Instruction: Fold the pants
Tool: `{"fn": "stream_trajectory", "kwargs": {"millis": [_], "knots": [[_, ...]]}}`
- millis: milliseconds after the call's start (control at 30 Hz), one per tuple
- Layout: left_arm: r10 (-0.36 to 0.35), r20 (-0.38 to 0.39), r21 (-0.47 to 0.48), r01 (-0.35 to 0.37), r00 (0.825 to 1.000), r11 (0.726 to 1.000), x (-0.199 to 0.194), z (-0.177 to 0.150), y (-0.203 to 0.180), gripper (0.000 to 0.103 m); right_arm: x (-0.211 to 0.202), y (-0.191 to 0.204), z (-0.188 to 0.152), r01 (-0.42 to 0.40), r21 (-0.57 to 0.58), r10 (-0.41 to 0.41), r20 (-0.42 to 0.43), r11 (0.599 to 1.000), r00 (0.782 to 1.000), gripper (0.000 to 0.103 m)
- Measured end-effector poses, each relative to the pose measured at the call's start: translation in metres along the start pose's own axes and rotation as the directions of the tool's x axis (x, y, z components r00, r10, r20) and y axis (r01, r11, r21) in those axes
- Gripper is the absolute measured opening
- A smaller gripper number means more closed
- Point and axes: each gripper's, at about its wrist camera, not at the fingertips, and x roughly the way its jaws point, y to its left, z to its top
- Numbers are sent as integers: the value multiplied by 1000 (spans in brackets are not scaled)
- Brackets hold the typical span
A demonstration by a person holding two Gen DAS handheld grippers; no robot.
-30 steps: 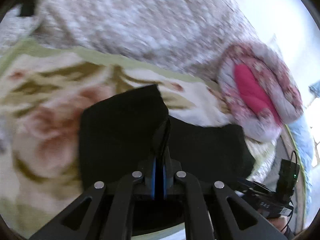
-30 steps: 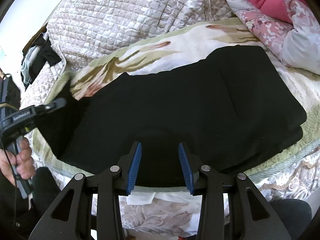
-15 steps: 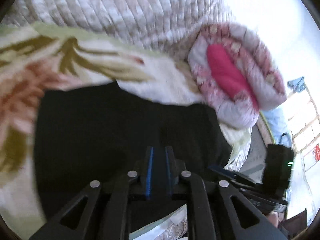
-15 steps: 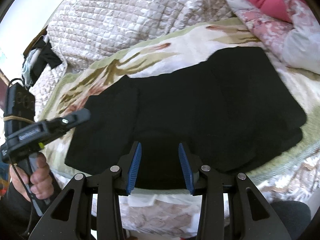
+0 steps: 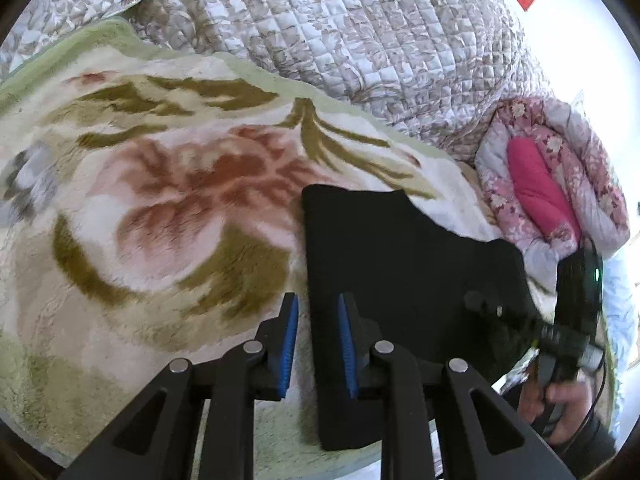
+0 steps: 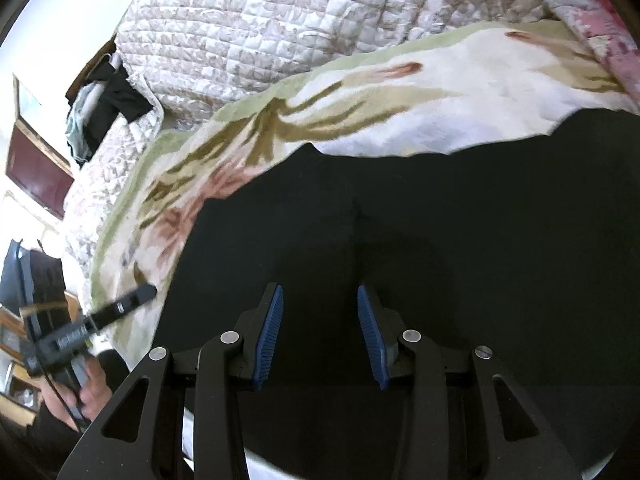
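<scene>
on the bed: black pants (image 5: 404,264) are lying folded on a floral fleece blanket (image 5: 168,208), with a quilted bedspread (image 5: 360,40) rising behind it.
pants, look: plain black cloth is lying flat in layers; no seams or pockets are showing in the dark fabric.
pants, edges: in the left wrist view the left edge is running straight and crisp from far to near, while the far edge is stepping down toward the right where one layer is ending short of another.
pants, right view: the cloth (image 6: 400,208) is filling most of the lower picture, with a faint crease running up the middle and a wavy far edge against the blanket (image 6: 400,88).
left tongs (image 5: 316,340): the jaws have just been opening and are standing narrowly apart; the straight left edge of the pants is lying under the gap, and the blue pads are not pressing on it.
right tongs (image 6: 320,332): the jaws are standing moderately apart above the black cloth, gripping nothing.
far right: a pink and floral rolled quilt (image 5: 552,184) is lying just beyond the pants.
</scene>
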Motion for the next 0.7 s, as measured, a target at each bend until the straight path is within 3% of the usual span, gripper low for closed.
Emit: {"fn": "stream_trajectory", "kwargs": {"millis": [233, 267, 300, 533, 700], "knots": [[1, -13, 19, -1, 1000, 1000, 3, -7, -2, 23, 16, -9, 16, -52, 58, 52, 2, 997, 999, 37], [2, -11, 20, -1, 1000, 1000, 3, -7, -2, 23, 15, -7, 16, -47, 50, 47, -2, 998, 999, 28], [4, -11, 18, -4, 1000, 1000, 4, -8, -2, 23, 15, -5, 16, -45, 46, 46, -12, 998, 999, 3], [11, -17, 17, -11, 1000, 1000, 4, -9, -1, 23, 2, -8, 32, -31, 49, 29, 42, 998, 999, 2], [14, -22, 20, -14, 1000, 1000, 5, -11, -2, 23, 15, -20, 29, -2, 79, 3, -4, 997, 1000, 3]]}}
